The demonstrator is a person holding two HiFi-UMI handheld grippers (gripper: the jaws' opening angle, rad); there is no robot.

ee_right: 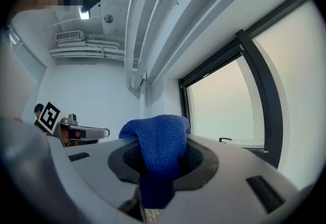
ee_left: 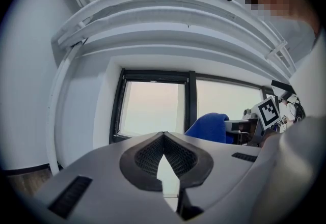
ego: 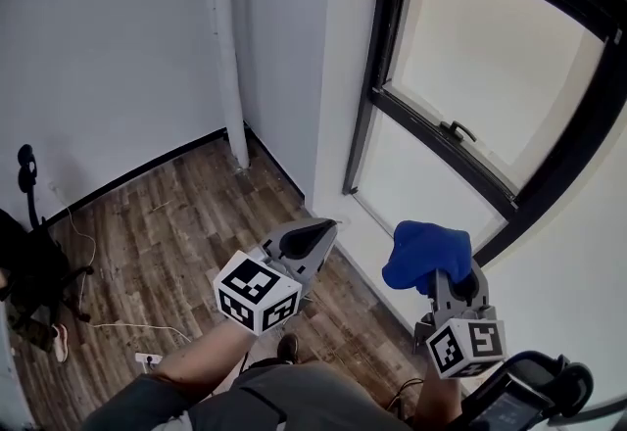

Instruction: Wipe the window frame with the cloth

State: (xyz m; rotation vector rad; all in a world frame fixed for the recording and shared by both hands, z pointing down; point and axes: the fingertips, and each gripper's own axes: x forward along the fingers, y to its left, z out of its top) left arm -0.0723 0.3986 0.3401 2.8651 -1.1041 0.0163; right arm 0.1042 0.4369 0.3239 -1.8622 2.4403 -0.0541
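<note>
Closest sat the right gripper [ego: 453, 287], its jaws pinching a bunched blue cloth [ego: 423, 253], held short of the black window frame [ego: 377, 76]. Jaws of the left gripper [ego: 315, 238] were pressed together, empty. Rubbing might drag the cloth free, I judged, or snag it on the window handle [ego: 458, 132]. Below lay a wood-plank floor [ego: 176, 223], with white walls and a white pipe [ego: 225, 47] in the corner

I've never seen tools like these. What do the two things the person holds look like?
The left gripper and right gripper have pale grey bodies, two jaws lined with dark textured pads, and a white cube each with black square markers.
</note>
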